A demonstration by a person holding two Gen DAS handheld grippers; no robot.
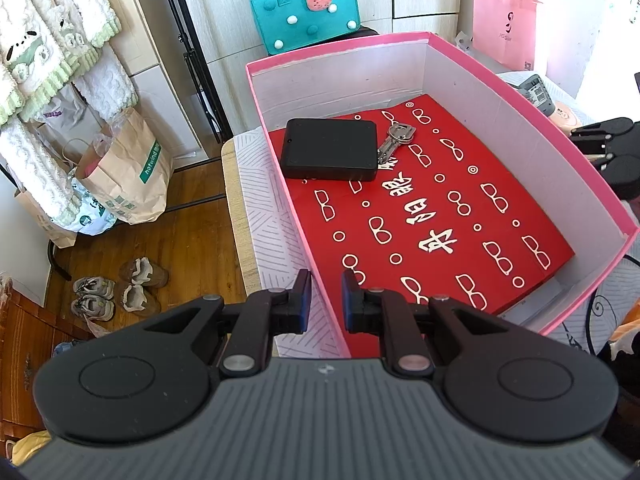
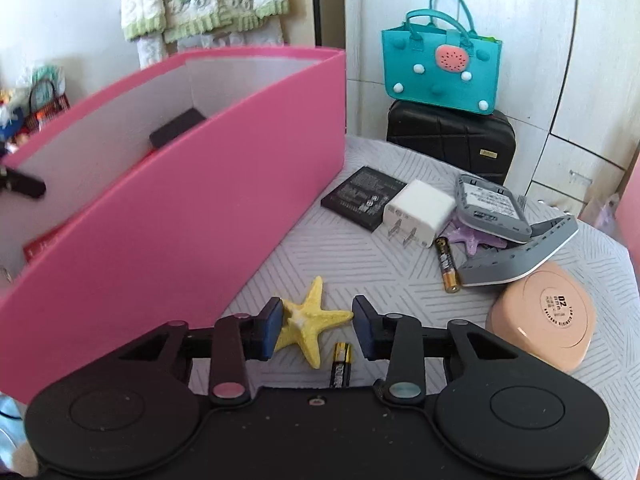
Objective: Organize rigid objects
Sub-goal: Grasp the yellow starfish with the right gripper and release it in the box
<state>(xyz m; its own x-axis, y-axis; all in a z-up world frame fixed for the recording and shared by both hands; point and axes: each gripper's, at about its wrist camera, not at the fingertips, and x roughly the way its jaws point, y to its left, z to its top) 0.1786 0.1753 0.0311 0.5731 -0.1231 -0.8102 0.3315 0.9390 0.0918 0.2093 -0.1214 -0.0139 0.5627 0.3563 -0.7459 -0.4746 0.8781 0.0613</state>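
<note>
Pink cardboard makes up the box (image 1: 532, 112) standing on the bench (image 2: 360, 264), its inside walls white and its floor covered by a red sheet (image 1: 460, 216) printed with white spectacles and characters. At the far end of that sheet lie a flat black device (image 1: 330, 154) and, touching its right edge, a silver key (image 1: 396, 138). The left gripper (image 1: 326, 300) hovers over the near corner of the box, its jaws a little apart with nothing between them.

On the other side, the right gripper (image 2: 316, 326) is low over the patterned cloth just outside the box's long pink wall. Its jaws stand wide, and a yellow starfish (image 2: 308, 320) lies on the cloth between them; the left pad (image 2: 270, 328) looks to be against one arm of the starfish, the right pad clear of it. A black and gold battery (image 2: 341, 366) lies just in front of the gripper body, beside the starfish.

Farther along the bench sits a loose heap: a black battery pack (image 2: 360, 198), a white plug adapter (image 2: 418, 210) overlapping it, a second battery (image 2: 447, 264), a purple starfish (image 2: 472, 240) partly buried under a grey device (image 2: 490, 208), a grey power strip (image 2: 524, 254), and a peach-coloured case (image 2: 544, 316) nearest the edge.
</note>
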